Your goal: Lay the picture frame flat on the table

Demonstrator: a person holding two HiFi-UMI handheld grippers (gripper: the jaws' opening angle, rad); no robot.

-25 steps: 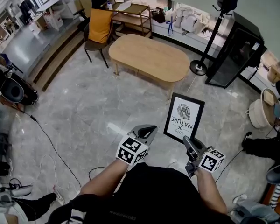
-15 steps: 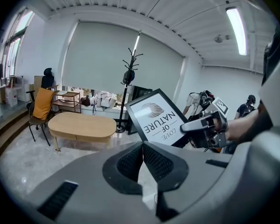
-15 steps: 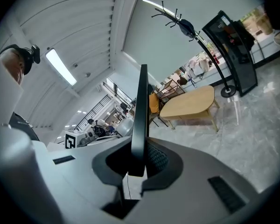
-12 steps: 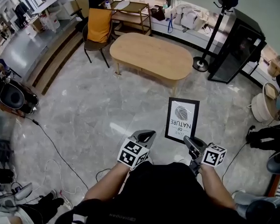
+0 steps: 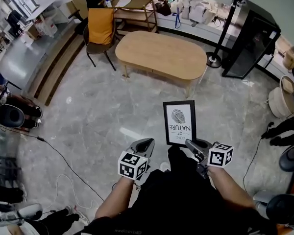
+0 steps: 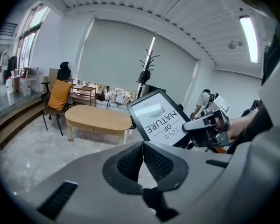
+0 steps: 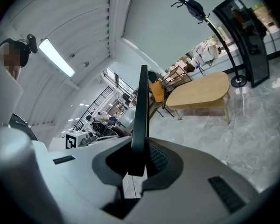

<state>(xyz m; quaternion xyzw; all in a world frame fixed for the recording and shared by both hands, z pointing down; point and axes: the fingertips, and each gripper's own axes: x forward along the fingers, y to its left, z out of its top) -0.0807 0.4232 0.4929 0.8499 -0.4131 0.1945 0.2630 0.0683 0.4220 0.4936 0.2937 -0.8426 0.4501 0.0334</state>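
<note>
Picture frame point(image 5: 179, 123), thin black rectangle, held upright, edge clamped in right hand-held gripper point(image 5: 190, 143); left hand-held gripper point(image 5: 145, 143) closed, empty. Oval wooden surface point(image 5: 161, 56) at twelve o'clock.

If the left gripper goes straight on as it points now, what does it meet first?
Probably the black-framed picture, which the right gripper holds just beyond the left gripper's shut jaws. Depth is unclear; it may pass beside it to the grey marble floor.
</note>
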